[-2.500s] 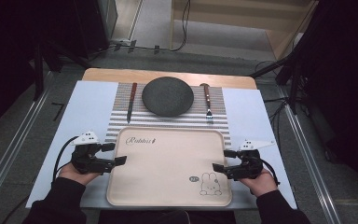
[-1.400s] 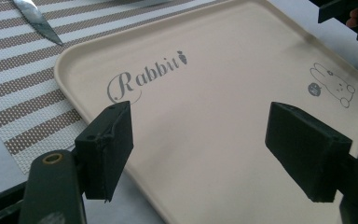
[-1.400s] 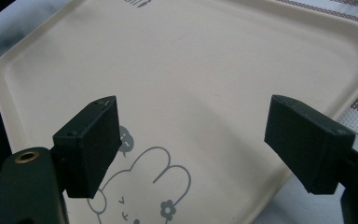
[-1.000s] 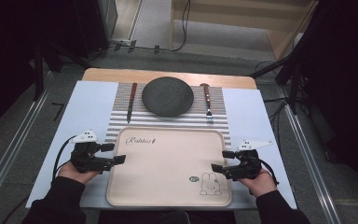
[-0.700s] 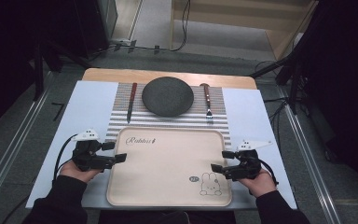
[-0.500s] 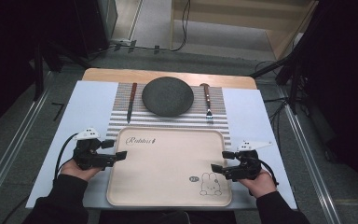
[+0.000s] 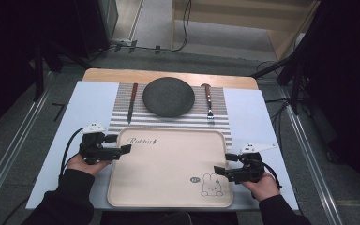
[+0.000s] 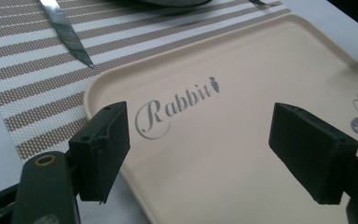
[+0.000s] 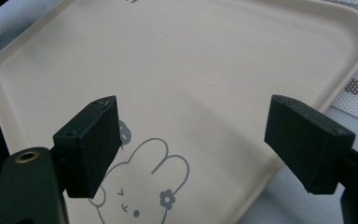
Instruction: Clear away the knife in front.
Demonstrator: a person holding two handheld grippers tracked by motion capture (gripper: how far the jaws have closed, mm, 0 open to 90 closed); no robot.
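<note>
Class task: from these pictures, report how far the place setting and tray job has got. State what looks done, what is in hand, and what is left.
Looks done: the dark plate sits on the striped placemat, with the knife and fork either side. In hand: the left gripper and right gripper, both open, are poised at opposite edges of the beige tray. Left: closing on the tray; its purpose is unclear.

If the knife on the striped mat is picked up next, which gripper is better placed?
Left, probably. The left gripper is open at the tray's left edge, on the knife's side; the right gripper sits across the tray.
</note>
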